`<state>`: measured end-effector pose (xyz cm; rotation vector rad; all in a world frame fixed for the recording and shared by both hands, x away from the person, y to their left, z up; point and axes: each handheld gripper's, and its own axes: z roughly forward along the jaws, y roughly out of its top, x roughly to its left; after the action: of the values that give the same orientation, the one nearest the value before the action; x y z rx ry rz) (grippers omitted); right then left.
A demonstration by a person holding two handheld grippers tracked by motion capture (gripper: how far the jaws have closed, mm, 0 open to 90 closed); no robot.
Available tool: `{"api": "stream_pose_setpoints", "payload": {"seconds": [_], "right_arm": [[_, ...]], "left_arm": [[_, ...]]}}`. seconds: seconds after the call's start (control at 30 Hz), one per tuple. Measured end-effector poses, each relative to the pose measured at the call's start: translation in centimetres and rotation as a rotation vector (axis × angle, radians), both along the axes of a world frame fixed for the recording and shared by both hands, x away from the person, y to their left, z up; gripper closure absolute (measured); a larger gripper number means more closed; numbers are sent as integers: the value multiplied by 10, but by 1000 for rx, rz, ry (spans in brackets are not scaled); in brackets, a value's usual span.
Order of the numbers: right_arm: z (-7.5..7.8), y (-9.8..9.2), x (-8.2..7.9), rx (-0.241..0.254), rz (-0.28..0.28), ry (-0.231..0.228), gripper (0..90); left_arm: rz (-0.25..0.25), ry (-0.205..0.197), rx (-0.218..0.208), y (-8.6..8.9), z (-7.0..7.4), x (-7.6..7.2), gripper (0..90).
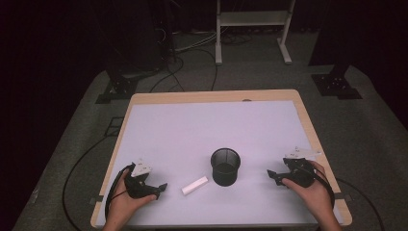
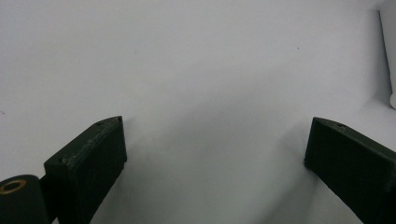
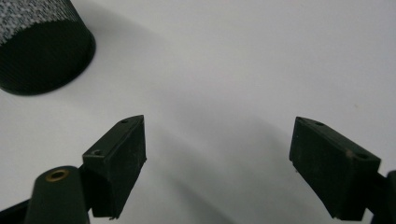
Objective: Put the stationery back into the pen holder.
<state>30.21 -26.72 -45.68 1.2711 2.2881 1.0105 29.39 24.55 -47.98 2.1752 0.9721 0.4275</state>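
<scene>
Two grippers rested near the table's [image 1: 144, 97] front edge: left gripper [image 1: 162, 186] and right gripper [image 1: 270, 176], jaws apart, empty. Mesh cup [image 1: 225, 166] and white block [image 1: 195, 185] lay between them.

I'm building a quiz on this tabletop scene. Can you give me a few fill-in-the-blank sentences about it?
1. The black mesh cup stands ____ on the table.
2. The white block lies between the cup and the ____ claw.
3. Both the left claw and the right claw have their jaws ____.

Missing words: upright; left; open
</scene>
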Motion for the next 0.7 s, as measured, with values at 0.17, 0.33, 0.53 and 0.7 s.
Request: {"api": "stream_pose_setpoints", "payload": {"seconds": [0.17,0.33,0.53,0.7], "right_arm": [[-11,-7,-4,-17,-13,-23,172],[-21,-9,-2,-61,-29,-40,166],[-27,-15,0,-22,-34,-37,134],[-27,-15,0,-20,-35,-36,133]], "left_arm": [[1,-1,-1,0,0,0,49],[2,-6,3,0,1,-1,60],[-11,-17,-23,3,6,-5,156],[-38,-32,-51,0,13,-10,196]]}}
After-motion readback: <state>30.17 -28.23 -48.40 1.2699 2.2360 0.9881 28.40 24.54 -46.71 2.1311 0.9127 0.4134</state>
